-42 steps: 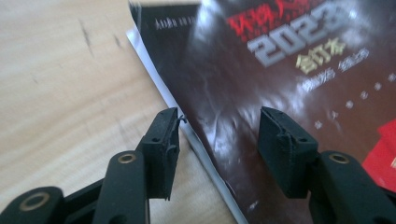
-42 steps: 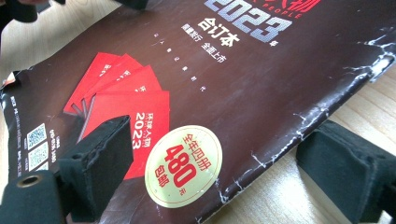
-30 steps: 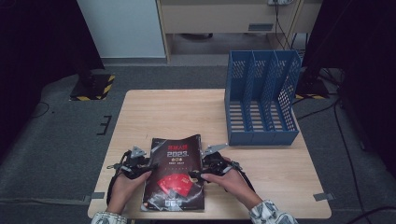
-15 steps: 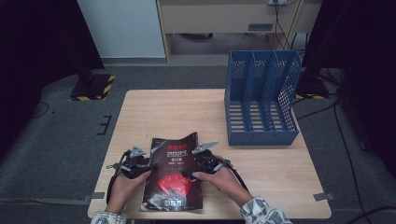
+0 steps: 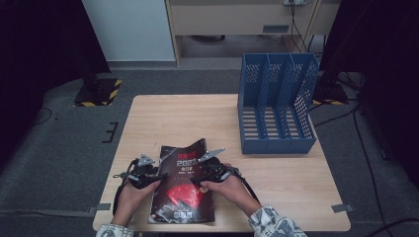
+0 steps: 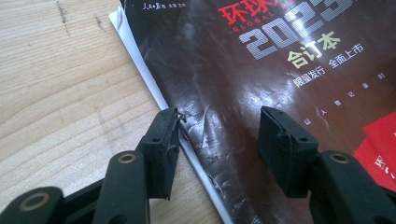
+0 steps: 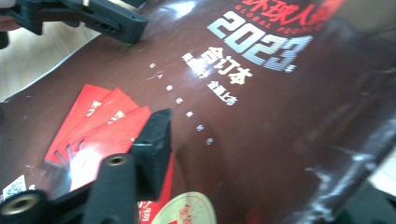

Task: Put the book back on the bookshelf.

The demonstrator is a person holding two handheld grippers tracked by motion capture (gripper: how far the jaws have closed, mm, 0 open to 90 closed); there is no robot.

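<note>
Wood table (image 5: 296, 173), mag (image 5: 183, 197) edge betw left claw (image 6: 219, 135) jaws

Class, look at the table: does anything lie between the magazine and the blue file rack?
Nothing visible does. Bare table lies between the magazine and the blue file rack, whose compartments look empty. Both grippers sit at the magazine's edges.

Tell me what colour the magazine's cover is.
The magazine has a glossy black cover with red and white print, clearest in the left gripper view.

A dark glossy magazine (image 5: 183, 187) with red cards and silver lettering lies near a blue perforated file rack (image 5: 276, 103).
</note>
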